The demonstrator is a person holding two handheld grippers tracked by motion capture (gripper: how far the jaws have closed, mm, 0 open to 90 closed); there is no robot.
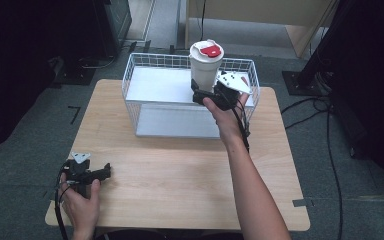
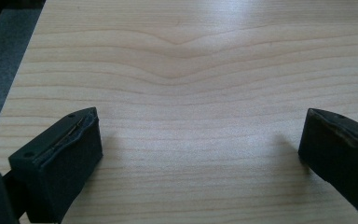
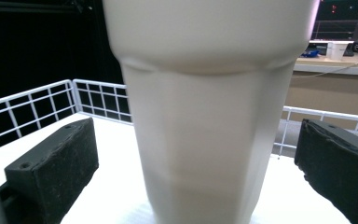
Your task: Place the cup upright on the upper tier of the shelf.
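Down by the near left corner of the wooden table (image 1: 180, 170), my left hand (image 1: 82, 202) rests low and holds the left gripper (image 1: 105, 172) flat, pointing to the right across the wood. Its two black jaws are spread wide with bare table between them.

My right arm (image 1: 252, 185) reaches far forward, out to one white wire basket (image 1: 135, 75) at the back of the table. My right hand (image 1: 225, 117) holds the right gripper (image 1: 196, 92) up over the basket. Its jaws are spread too, one on each side of one tall white cup (image 3: 205, 107), and they do not touch it. The cup stands up straight in the basket. It has one white lid with a red patch (image 1: 207, 50) on top.
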